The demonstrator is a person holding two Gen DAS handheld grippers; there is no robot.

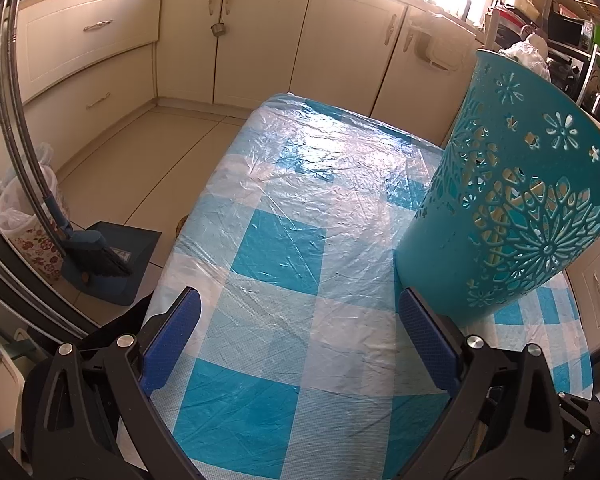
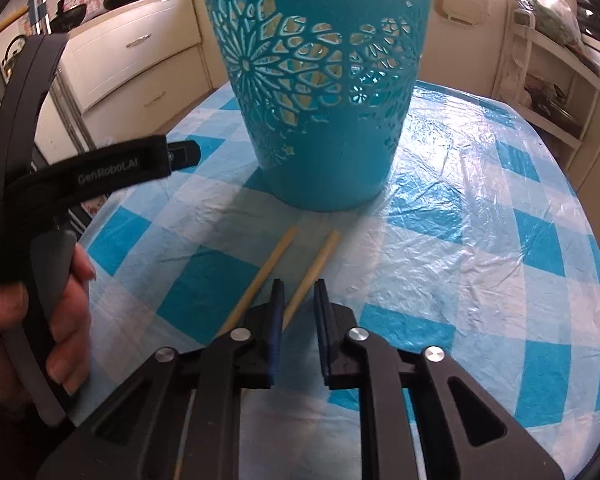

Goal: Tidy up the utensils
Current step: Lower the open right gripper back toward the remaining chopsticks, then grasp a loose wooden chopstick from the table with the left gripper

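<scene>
A teal cut-out plastic holder (image 2: 320, 92) stands on the blue-and-white checked table (image 2: 480, 220); pale sticks show inside it through the holes. It also shows in the left wrist view (image 1: 512, 200), at the right. Two wooden chopsticks (image 2: 268, 268) (image 2: 318, 260) lie on the cloth just in front of the holder. My right gripper (image 2: 299, 284) hovers over their near ends, jaws narrowly apart, the right chopstick running between them. My left gripper (image 1: 300, 300) is wide open and empty over the cloth, left of the holder.
The left hand and its gripper body (image 2: 40, 220) sit at the table's left edge. Cream kitchen cabinets (image 1: 260, 40) ring the room. A broom and dustpan (image 1: 108, 256) and a bin (image 1: 28, 216) stand on the floor to the left.
</scene>
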